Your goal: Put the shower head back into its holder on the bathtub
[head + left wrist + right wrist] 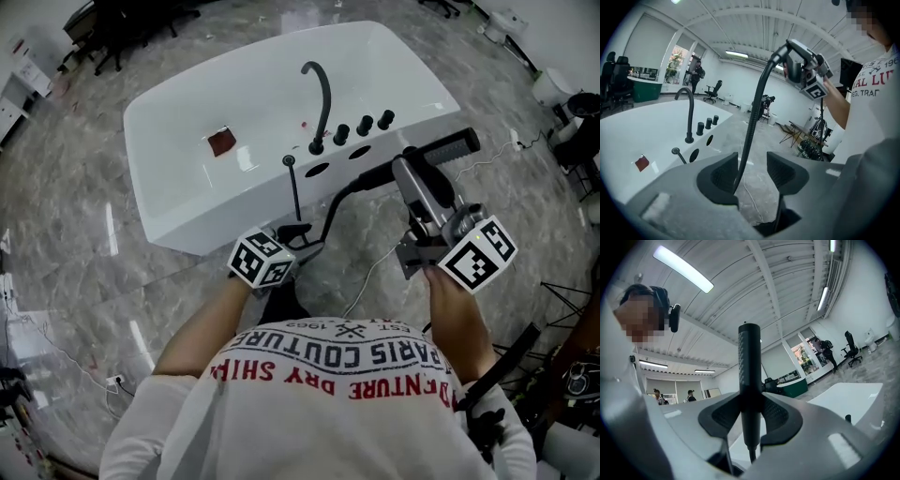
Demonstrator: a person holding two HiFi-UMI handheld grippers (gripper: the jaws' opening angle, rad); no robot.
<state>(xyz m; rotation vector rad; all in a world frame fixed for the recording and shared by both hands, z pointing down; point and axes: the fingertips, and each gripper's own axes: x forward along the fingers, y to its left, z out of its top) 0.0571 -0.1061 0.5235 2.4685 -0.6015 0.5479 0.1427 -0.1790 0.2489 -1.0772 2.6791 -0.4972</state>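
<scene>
Shower head [448,147] is pointing away, rightward, crosswise in my gripping right claw [751,414]; left claw [751,172] gaping wide round hose [754,117]; shirt [309,394] reading "PARIS COUTURE".

The person wears a white shirt [347,394] lettered red and black. Left claw [754,172] and right claw [751,414] are grey, each with a black-and-white cube [262,260].

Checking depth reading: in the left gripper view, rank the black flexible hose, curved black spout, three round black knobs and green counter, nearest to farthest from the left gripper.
1. Black flexible hose: between the left gripper's open tongs, not clamped.
2. Curved black spout: on the white bathtub's deck, left.
3. Three round black knobs: just beyond the spout.
4. Green counter: far left background.
</scene>
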